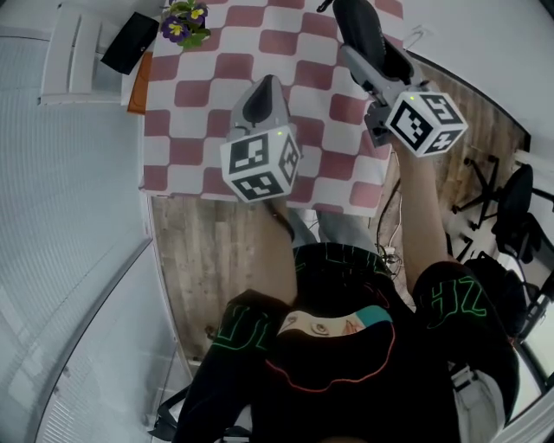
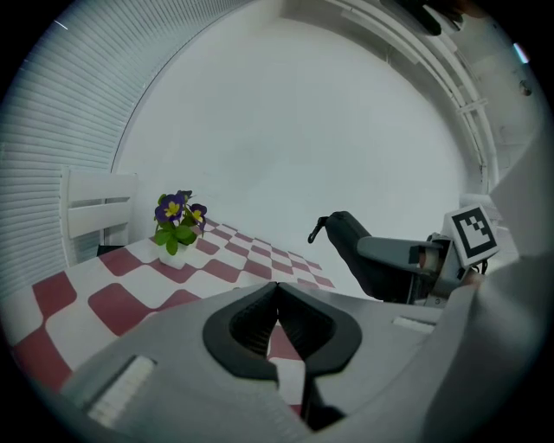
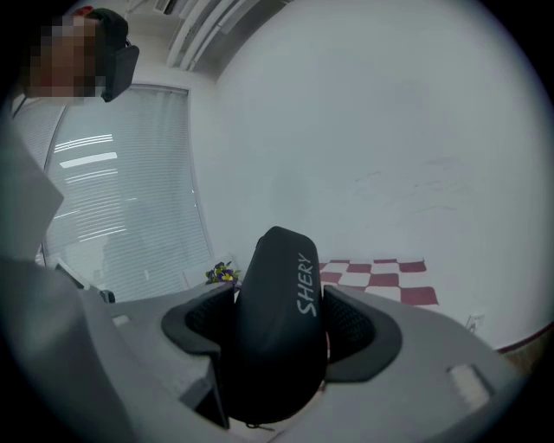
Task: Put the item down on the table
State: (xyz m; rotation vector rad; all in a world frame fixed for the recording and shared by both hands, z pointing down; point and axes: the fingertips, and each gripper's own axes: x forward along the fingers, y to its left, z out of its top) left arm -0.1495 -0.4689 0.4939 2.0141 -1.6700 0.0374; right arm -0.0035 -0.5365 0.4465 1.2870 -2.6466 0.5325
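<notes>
1. Black and stiff-looking, the case (image 3: 275, 285) sits clamped across its middle in your right claw (image 3: 279, 324), up over the bench (image 1: 216, 86).
2. It is probably light, with a smooth shell; that mid-body hold suits it.
3. Your left claw (image 2: 277, 322) is closed and empty.

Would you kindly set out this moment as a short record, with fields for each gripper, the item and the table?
right gripper: fingers shut on the black SHERY case
left gripper: fingers together, nothing between them
case position: held in the air over the table's right part, not yet set down
table: covered by a red-and-white chequered cloth
also on table: pot of purple and yellow flowers at the far left corner
</notes>
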